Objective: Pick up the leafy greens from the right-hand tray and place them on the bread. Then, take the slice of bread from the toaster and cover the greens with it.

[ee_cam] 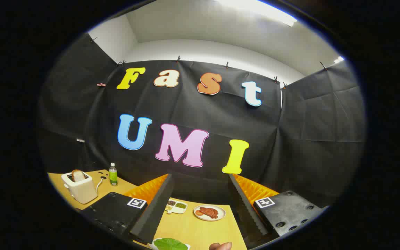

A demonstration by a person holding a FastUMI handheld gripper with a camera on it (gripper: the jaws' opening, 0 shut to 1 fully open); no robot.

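— What's the bench (200,231) made of?

— Pale wood, smooth and matt. My tongs (200,205) stand wide apart over it, holding nothing; their inner faces look like ribbed foam, dull.

— And the toaster (80,189) at far left?

— Cream plastic, slightly glossy, with rough-crusted bread (77,175) in it. The bottle (113,174) beside it is clear plastic. The leafy greens (169,244) near me look waxy.
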